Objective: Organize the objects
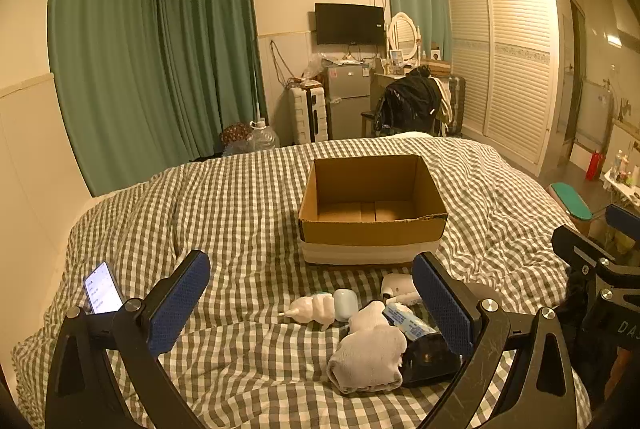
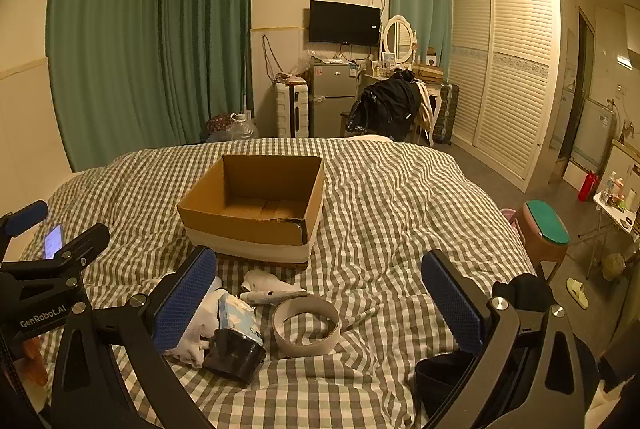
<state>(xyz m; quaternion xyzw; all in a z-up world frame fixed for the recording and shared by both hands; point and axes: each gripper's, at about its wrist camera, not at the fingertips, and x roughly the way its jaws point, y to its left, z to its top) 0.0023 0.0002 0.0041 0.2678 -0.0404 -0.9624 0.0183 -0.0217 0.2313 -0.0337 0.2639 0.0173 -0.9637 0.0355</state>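
Note:
An open, empty cardboard box [image 1: 372,207] stands on the checked bed; it also shows in the right wrist view [image 2: 256,209]. In front of it lies a cluster of small objects: a grey sock [image 1: 368,357], a white crumpled item [image 1: 312,309], a pale blue case [image 1: 346,303], a tissue pack [image 2: 236,315] on a black object [image 2: 234,351], a white tube [image 2: 272,295] and a tape ring [image 2: 306,325]. My left gripper [image 1: 312,309] is open and empty above the cluster. My right gripper [image 2: 316,305] is open and empty over the tape ring.
A lit phone [image 1: 103,289] lies on the bed at the left. The checked duvet [image 2: 400,197] is wrinkled. A stool with a green top [image 2: 546,225] stands right of the bed. A black bundle [image 2: 444,377] lies near the right finger.

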